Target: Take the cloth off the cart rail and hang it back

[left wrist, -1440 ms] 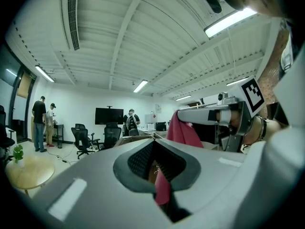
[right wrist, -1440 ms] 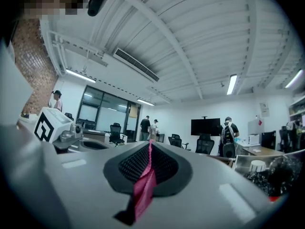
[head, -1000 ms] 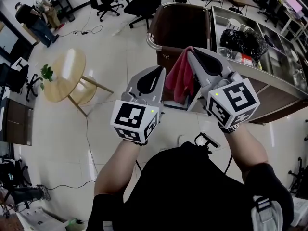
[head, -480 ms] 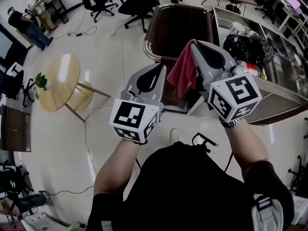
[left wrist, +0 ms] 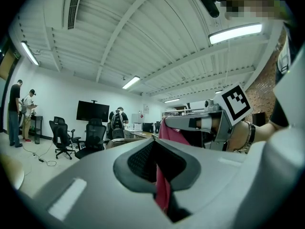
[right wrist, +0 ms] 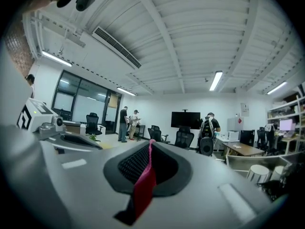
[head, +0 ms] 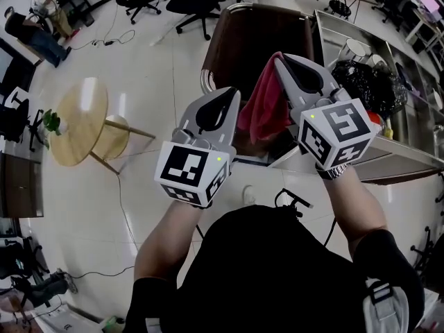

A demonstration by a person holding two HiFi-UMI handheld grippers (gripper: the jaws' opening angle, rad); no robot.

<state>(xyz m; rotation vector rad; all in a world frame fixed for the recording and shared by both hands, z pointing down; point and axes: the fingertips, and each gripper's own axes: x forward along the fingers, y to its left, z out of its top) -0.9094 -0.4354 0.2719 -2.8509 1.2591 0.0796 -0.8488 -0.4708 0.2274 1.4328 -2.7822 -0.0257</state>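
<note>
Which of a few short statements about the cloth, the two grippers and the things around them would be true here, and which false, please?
1. The left gripper and the right gripper are both shut on the red cloth. True.
2. The cloth is draped over the cart rail. False: it hangs in the air between the two grippers, off the rail.
3. A round wooden table stands on the floor at the left of the head view. True.
4. The black bag lies on the round wooden table. False: it sits in the steel trolley at the right.
</note>
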